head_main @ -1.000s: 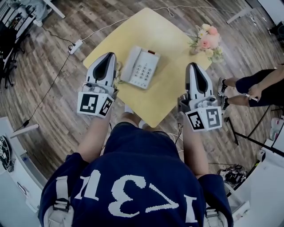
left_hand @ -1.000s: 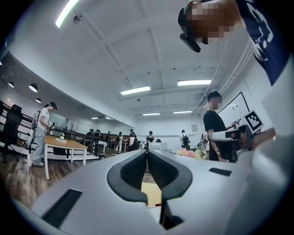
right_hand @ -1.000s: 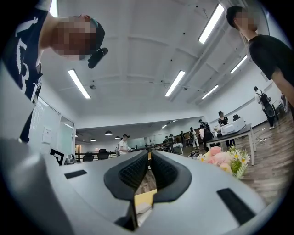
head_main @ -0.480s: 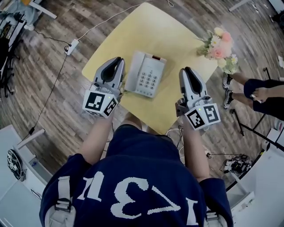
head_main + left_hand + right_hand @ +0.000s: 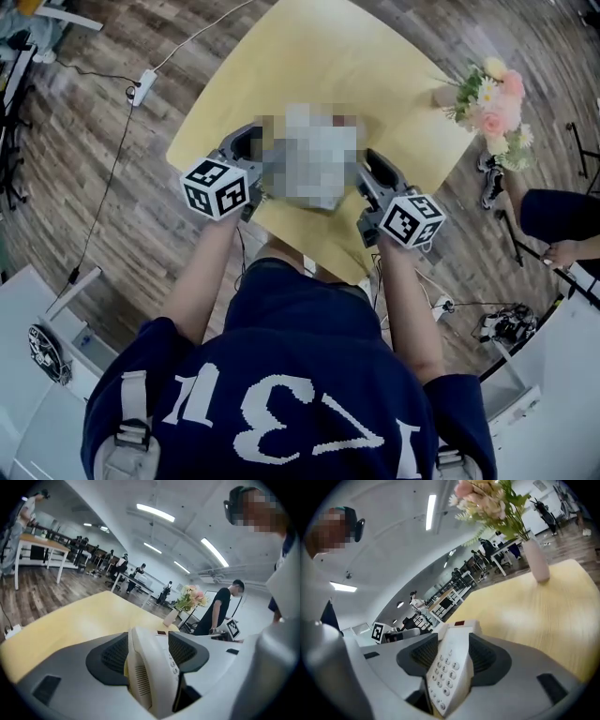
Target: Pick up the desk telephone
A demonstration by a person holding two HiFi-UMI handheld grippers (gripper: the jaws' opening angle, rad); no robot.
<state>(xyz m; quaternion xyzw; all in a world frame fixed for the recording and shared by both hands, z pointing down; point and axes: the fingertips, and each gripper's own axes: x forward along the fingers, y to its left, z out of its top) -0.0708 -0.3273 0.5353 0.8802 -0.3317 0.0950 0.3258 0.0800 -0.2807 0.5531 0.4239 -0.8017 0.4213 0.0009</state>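
The white desk telephone [image 5: 150,672] sits on the yellow table [image 5: 375,75]; in the head view a blurred patch covers it. My left gripper [image 5: 251,150] is at its left side. In the left gripper view the handset edge stands between the opening jaws [image 5: 150,644], with small gaps beside the pads. My right gripper [image 5: 370,171] is at the phone's right side. In the right gripper view the keypad edge of the telephone [image 5: 449,667] lies between the opening jaws [image 5: 453,648], and the pads are not pressing on it.
A vase of pink flowers [image 5: 492,94] stands at the table's right corner. A power strip [image 5: 142,86] and cables lie on the wooden floor to the left. A person [image 5: 562,220] is at the right. The table's near corner is just below the grippers.
Both grippers came down from above the table to the phone's two sides and rolled. Their jaws, shut earlier, now stand apart around the phone's edges.
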